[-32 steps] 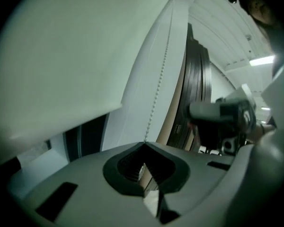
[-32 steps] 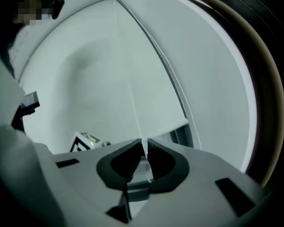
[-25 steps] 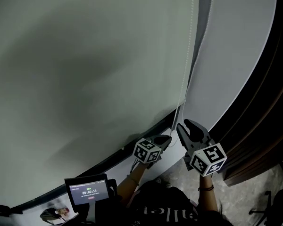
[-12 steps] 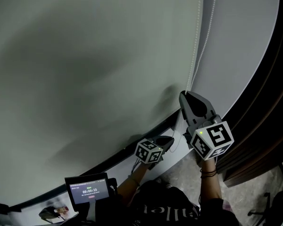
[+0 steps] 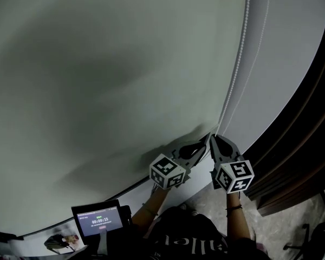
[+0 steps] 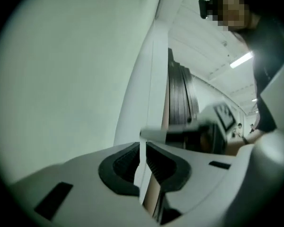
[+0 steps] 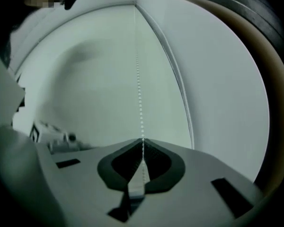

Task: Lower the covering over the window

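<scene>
Grey plastic jaws of the right gripper (image 7: 142, 144) have just closed and now pinch the bead chain (image 7: 140, 103). The chain runs straight up from the pads along the right edge of the blind (image 5: 108, 80). Just beside it, on its left, the left gripper (image 6: 143, 150) has its jaws a narrow slit apart. No beads show between them, so it looks empty. Both grippers sit near the blind's lower right corner, and the pale fabric already hangs far down the window. Beyond the chain lie a pale wall (image 5: 284, 64) and dark panelling (image 5: 309, 145). The pull should probably follow the chain's own line, straight down and steady, with the pinch kept firm so the beads do not slip. The left gripper would do best to take the chain higher up before the right lets go.
</scene>
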Motion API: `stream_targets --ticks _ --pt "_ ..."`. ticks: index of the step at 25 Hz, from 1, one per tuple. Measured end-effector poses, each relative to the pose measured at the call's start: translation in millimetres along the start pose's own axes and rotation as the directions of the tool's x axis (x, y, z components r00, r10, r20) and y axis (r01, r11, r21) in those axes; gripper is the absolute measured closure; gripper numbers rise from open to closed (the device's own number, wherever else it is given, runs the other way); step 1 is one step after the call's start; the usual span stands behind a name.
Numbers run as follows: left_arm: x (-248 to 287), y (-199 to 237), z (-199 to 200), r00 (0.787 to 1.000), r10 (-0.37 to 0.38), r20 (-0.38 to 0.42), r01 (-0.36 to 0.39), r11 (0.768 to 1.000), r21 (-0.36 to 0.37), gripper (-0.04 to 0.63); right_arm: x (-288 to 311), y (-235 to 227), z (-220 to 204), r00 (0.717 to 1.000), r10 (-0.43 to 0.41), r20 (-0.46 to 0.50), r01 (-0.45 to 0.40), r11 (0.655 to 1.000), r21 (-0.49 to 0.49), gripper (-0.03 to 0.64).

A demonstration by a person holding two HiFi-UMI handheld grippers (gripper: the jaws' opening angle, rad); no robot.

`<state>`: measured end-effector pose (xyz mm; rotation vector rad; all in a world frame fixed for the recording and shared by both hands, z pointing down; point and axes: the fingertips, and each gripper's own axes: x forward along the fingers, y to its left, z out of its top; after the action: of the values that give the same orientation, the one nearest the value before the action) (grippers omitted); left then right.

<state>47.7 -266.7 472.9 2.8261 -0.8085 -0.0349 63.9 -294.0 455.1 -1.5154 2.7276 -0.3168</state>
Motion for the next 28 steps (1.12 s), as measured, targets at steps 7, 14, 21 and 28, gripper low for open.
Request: stream_targets --ticks 7,14,21,28 --pt "-1 -31 120 0.967 -0.103 0.233 0.077 0.99 0.118 0.535 -11 22 -117 0.973 -0.007 -0.229 0.004 1.0 -0.012 0.601" --pt "-8 -48 198 0.938 -0.174 0.3 0.098 0.963 0.251 0.535 -8 41 -117 0.97 -0.005 -0.244 -0.005 0.999 -0.038 0.601" --pt "-7 -40 198 0.933 -0.159 0.323 0.083 0.968 0.237 0.58 -13 45 -121 0.97 -0.011 -0.242 0.002 0.999 -0.037 0.601" --pt "3 -30 176 0.972 -0.101 0.214 0.04 0.962 0.271 0.583 -15 43 -138 0.955 -0.026 -0.296 0.01 0.998 -0.058 0.601"
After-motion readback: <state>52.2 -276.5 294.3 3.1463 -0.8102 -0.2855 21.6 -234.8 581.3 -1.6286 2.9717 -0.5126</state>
